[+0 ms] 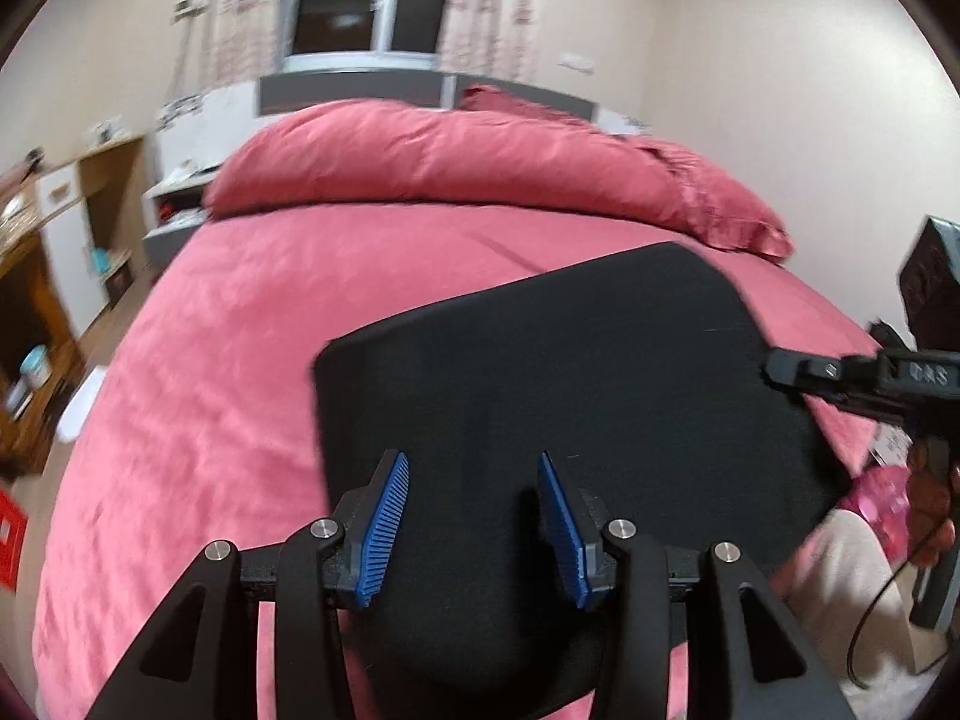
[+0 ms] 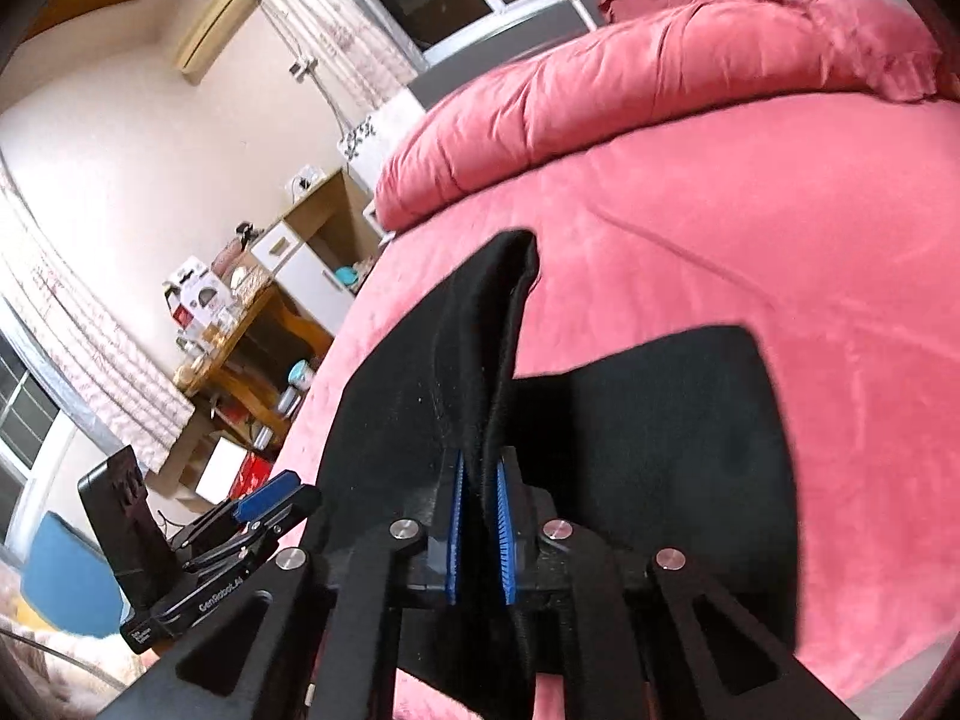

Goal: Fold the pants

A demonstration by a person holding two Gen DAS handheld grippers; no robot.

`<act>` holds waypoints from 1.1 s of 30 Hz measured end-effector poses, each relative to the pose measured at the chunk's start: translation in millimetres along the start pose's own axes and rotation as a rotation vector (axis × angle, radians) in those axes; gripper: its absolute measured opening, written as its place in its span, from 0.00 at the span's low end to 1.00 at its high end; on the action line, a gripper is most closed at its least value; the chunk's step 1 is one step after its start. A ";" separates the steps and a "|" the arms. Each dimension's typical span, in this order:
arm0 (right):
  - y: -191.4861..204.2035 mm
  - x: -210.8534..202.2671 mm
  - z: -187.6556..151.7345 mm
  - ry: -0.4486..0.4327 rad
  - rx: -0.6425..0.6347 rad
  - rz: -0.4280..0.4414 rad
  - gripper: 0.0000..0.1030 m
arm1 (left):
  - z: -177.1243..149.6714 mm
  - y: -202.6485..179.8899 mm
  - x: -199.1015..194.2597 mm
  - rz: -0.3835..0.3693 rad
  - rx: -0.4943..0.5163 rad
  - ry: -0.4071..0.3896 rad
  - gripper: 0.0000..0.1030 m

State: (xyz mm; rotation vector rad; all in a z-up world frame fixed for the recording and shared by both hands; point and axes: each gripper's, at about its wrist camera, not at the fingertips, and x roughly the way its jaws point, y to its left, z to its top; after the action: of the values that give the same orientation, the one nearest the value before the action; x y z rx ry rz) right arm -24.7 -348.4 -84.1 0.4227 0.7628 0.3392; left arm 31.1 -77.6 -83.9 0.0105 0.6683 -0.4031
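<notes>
Fabric sits clamped between your right gripper (image 2: 478, 525) pads: a raised fold of the black pants (image 2: 660, 420), which spread flat beyond the fingertips on the pink bedspread (image 2: 780, 228). Your left gripper (image 1: 474, 519) hovers above them, jaws apart, gripping nothing.

White lettering "GenRobot.AI" printed along the black body of the left gripper (image 2: 273, 501), seen in the right wrist view at lower left. Small white label lines on its rear end, too small to read. Embossed characters on the side of the right gripper (image 1: 780, 369) in the left wrist view, blurred, not legible. Packaging print on the boxes (image 2: 198, 294) on the desk, unreadable.
</notes>
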 end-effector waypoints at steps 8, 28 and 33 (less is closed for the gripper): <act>-45.2 -10.3 3.7 0.007 0.110 -0.041 0.02 | -7.1 -26.0 38.7 -0.050 0.046 0.138 0.44; 17.8 56.3 -21.1 0.099 -0.059 0.085 0.14 | -13.4 43.9 18.7 0.134 -0.141 0.076 0.44; 22.6 0.1 2.1 0.005 -0.135 0.055 0.14 | 8.9 11.4 4.6 0.048 -0.060 -0.012 0.45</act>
State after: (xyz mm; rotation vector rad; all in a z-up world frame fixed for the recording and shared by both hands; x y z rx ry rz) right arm -26.4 -329.4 -71.8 0.3158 0.7292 0.4411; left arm 43.8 -70.0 -81.0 -0.0327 0.6667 -0.3371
